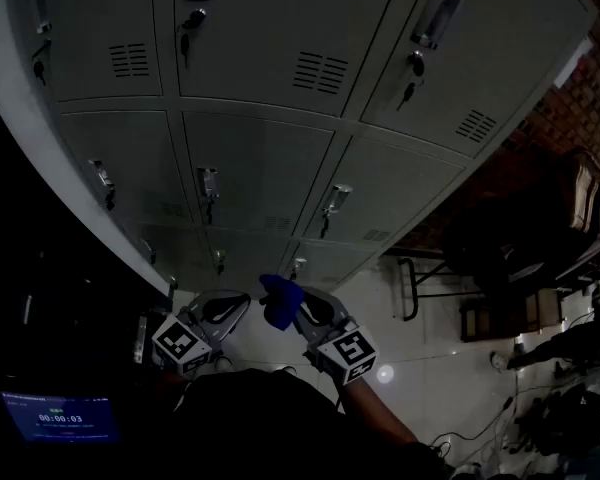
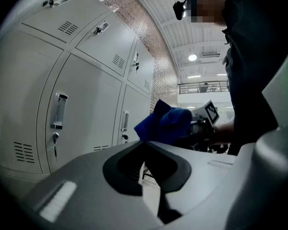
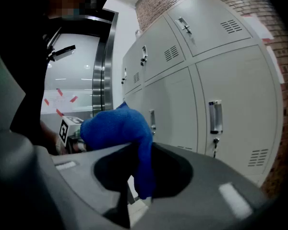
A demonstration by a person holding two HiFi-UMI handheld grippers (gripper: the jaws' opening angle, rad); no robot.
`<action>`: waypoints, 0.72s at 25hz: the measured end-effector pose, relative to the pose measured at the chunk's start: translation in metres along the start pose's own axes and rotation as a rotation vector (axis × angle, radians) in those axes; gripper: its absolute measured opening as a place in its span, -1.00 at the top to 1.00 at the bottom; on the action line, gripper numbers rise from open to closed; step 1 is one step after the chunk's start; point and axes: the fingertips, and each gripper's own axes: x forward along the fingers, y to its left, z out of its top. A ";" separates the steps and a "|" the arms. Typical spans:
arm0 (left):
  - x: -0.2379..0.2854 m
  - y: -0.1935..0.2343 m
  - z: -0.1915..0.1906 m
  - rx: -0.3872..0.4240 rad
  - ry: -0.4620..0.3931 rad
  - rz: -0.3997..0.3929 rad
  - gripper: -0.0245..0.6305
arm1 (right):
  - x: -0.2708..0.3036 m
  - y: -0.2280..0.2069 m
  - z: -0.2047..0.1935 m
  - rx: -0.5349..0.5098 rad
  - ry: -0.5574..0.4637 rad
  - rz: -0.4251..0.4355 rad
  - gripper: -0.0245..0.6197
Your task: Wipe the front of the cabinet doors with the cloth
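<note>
A bunched blue cloth [image 1: 280, 301] sits in my right gripper [image 1: 302, 310], whose jaws are shut on it; it bulges above the jaws and hangs between them as the blue cloth [image 3: 122, 138] in the right gripper view. My left gripper [image 1: 230, 308] is shut and holds nothing. The two grippers are close together, low in the head view, a little off the grey cabinet doors [image 1: 260, 168]. From the left gripper view the cloth [image 2: 163, 122] shows just ahead, with the locker doors [image 2: 81, 104] to the left.
The lockers have handles, keys and vent slots [image 1: 320, 70]. A brick wall [image 1: 590, 98] stands to the right of them, with dark chairs [image 1: 525, 258] on the pale tiled floor. A small lit screen [image 1: 58, 416] glows at the lower left.
</note>
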 end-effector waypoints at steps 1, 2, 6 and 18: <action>0.002 0.001 0.003 0.002 -0.002 0.000 0.93 | -0.001 -0.016 0.011 -0.007 -0.001 -0.028 0.70; 0.003 0.003 0.006 0.005 -0.004 0.000 0.93 | -0.001 -0.033 0.022 -0.013 -0.003 -0.057 0.70; 0.008 0.012 0.011 0.022 -0.013 0.008 0.93 | -0.002 -0.097 0.073 -0.029 -0.027 -0.174 0.70; 0.013 0.006 -0.005 -0.004 0.002 0.019 0.93 | 0.023 -0.180 0.187 -0.153 -0.015 -0.304 0.70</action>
